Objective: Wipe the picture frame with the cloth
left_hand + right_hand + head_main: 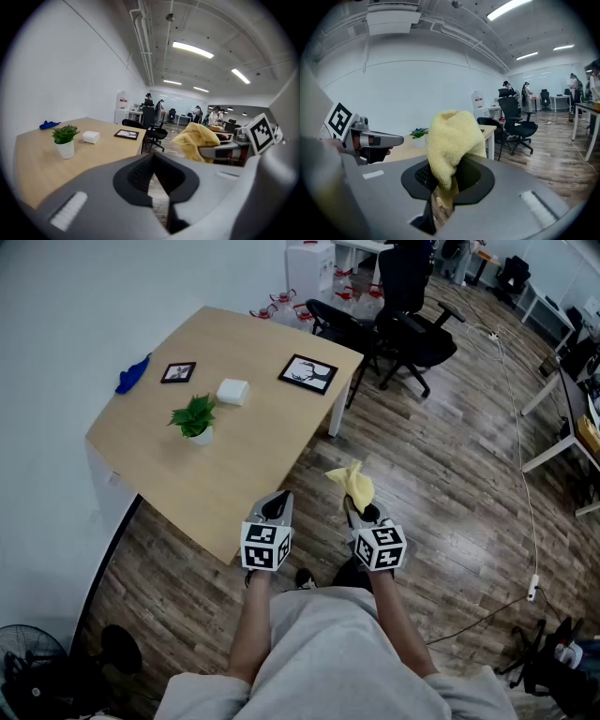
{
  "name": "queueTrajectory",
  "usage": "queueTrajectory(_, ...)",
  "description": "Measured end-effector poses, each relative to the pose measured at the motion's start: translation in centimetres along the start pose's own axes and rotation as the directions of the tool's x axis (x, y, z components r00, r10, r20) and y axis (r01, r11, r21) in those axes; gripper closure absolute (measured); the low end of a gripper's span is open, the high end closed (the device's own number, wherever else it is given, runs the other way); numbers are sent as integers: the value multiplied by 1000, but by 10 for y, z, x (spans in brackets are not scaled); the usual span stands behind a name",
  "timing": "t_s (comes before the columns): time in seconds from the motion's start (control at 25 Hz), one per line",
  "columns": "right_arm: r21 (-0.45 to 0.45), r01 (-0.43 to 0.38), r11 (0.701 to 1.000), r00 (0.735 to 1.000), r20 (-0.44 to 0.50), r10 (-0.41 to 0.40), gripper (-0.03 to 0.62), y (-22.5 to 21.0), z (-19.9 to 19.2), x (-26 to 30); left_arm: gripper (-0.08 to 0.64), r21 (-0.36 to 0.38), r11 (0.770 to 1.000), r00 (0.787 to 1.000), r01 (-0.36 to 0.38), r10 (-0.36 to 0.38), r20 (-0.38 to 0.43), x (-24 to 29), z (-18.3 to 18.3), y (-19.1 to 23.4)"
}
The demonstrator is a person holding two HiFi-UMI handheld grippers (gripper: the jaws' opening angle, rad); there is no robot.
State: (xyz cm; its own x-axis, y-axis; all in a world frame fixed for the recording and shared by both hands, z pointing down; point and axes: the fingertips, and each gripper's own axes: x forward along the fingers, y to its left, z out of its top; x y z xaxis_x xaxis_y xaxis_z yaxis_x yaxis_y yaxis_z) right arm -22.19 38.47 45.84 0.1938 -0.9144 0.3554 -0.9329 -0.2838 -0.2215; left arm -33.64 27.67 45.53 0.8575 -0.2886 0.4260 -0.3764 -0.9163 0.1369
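The right gripper's [444, 174] jaws are clamped on the yellow cloth [452, 138], which bunches up above them. The left gripper's [153, 163] jaws are closed together with nothing between them. Both hang by the counter's [246, 457] near edge. Well apart from them, the picture frame [308, 372] lies flat near the counter's far edge, with a white box [232, 391], potted plant [194, 418] and smaller frame [178, 372] to its left.

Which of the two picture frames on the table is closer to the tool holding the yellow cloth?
The larger picture frame, right of the white box; the smaller frame lies farther left, beside the blue item.
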Motion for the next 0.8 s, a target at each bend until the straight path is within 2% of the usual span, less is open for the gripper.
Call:
queueTrajectory(0.28,-16,12,1000,1000,25,-12,541,2,16,7,508,16,1000,999,0,0,53,3,21,14)
queueTrajectory(0.44,-92,12,996,999,42,-8,541,0,51,27,508,51,998,992,-27,20,124,12,72,25)
queueTrajectory(0.52,-104,34,994,997,72,-27,541,-8,83,43,508,21,998,983,-66,61,175,16,110,37)
queueTrajectory(0.6,-58,40,998,993,114,-33,541,-13,116,55,508,-45,994,969,-101,108,223,20,145,48)
queueTrajectory(0.68,39,18,999,985,173,-24,541,-8,140,55,508,-110,986,957,-126,150,249,16,164,55)
queueTrajectory(0.76,101,-14,995,977,215,-8,541,3,147,47,508,-126,983,948,-135,165,271,3,169,50)
queueTrajectory(0.8,100,-26,995,977,214,4,541,9,144,43,508,-110,985,945,-136,162,285,-5,169,44)
